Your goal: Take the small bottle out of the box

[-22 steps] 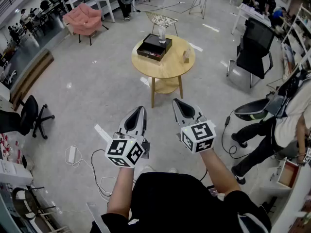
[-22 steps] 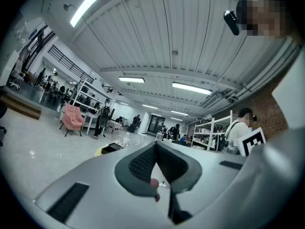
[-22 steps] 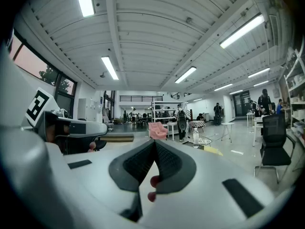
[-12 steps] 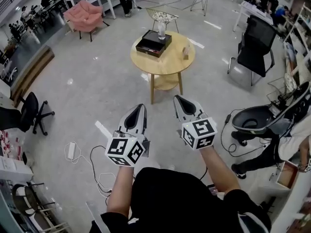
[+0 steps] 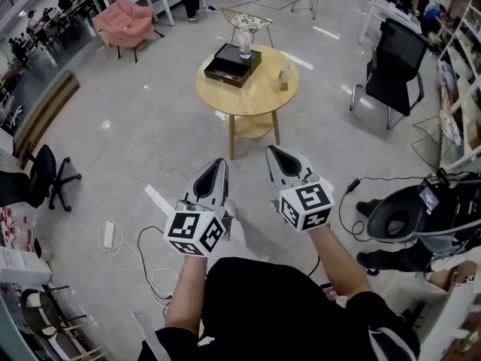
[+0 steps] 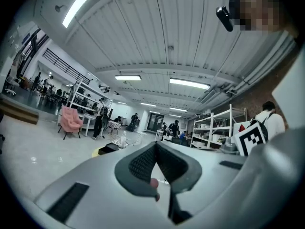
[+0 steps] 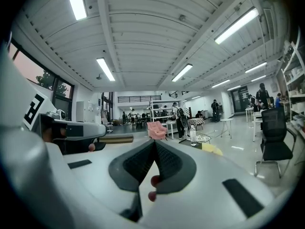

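Bottle (image 5: 245, 43): small, clear, upright at the far edge of the black box (image 5: 228, 65) on the round table (image 5: 259, 96), well ahead of me. I cannot tell whether it stands inside the box.
Left gripper (image 5: 219, 163), right gripper (image 5: 271, 151): both closed on nothing, side by side.
Only the gripper views show the pads meeting. Only the head view shows the box's top.
Against earlier: grippers unchanged, table slightly higher in frame.
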Demonstrator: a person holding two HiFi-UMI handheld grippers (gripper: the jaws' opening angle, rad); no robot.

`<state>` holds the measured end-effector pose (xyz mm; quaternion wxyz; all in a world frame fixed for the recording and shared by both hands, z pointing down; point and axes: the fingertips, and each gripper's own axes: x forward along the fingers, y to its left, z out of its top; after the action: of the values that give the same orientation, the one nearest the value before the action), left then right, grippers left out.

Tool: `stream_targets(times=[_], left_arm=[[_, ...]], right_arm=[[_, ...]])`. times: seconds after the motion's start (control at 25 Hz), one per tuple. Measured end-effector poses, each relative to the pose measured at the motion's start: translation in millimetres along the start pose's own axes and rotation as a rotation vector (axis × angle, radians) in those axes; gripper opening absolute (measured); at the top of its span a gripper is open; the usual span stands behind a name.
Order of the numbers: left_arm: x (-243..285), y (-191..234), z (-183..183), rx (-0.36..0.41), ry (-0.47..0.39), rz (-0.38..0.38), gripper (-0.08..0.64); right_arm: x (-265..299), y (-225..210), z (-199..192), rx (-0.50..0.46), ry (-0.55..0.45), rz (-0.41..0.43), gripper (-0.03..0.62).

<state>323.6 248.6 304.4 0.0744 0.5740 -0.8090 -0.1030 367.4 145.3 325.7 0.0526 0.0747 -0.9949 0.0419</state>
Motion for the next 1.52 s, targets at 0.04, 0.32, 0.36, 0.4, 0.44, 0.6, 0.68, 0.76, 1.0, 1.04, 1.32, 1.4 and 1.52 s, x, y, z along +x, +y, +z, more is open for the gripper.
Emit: stream_targets(times=[0.04, 0.32, 0.36, 0.4, 0.44, 0.6, 0.68, 0.76, 1.0, 1.04, 1.32, 1.4, 1.52], left_arm=[[5.1, 2.4, -0.1, 0.000, 0.000, -0.003, 0.009], [40.3, 26.6, 4.8, -0.003, 0.001, -0.022, 0.008], [46.6, 32.4, 5.5, -0.006, 0.003, -0.023, 0.008], [53.4, 38.5, 5.8, -0.007, 0.007, -0.024, 0.008], [60.7, 45.0, 6.3, -0.005, 0.011, -0.024, 0.008], [92.9, 73.6, 10.3, -0.002, 0.033, -0.029, 0.009], [108.2, 90.2, 12.5, -0.009, 0.041, -0.031, 0.008], [123.7, 109.5, 15.4, -0.012, 0.049, -0.031, 0.009], [168.1, 174.0, 31.8, -0.023, 0.063, -0.030, 0.008], [174.3, 185.3, 35.3, -0.025, 0.064, -0.030, 0.008], [207.5, 257.8, 48.6, -0.076, 0.082, -0.048, 0.008], [217.7, 270.9, 50.1, -0.089, 0.091, -0.065, 0.008], [227.3, 286.0, 48.6, -0.097, 0.101, -0.079, 0.009]], right_arm=[[4.2, -3.6, 0.3, 0.000, 0.000, -0.003, 0.000], [40.6, -20.9, 2.6, -0.008, 0.012, -0.016, 0.001], [48.5, -23.3, 2.6, -0.008, 0.018, -0.018, 0.000], [56.9, -25.9, 2.1, -0.007, 0.024, -0.018, 0.000], [66.0, -28.6, 1.8, -0.006, 0.029, -0.019, 0.000], [107.2, -40.0, 3.3, -0.006, 0.048, -0.026, 0.000], [129.9, -44.2, 4.2, -0.007, 0.059, -0.026, 0.000], [154.1, -48.2, 5.4, -0.004, 0.066, -0.027, 0.000], [233.4, -54.3, 11.8, 0.022, 0.090, -0.016, 0.000], [246.7, -53.1, 14.6, 0.033, 0.089, -0.009, 0.000], [324.1, -46.8, 24.2, 0.042, 0.105, -0.025, 0.000], [341.8, -50.0, 25.8, 0.044, 0.115, -0.036, 0.000], [361.5, -51.5, 24.8, 0.049, 0.124, -0.042, 0.001]])
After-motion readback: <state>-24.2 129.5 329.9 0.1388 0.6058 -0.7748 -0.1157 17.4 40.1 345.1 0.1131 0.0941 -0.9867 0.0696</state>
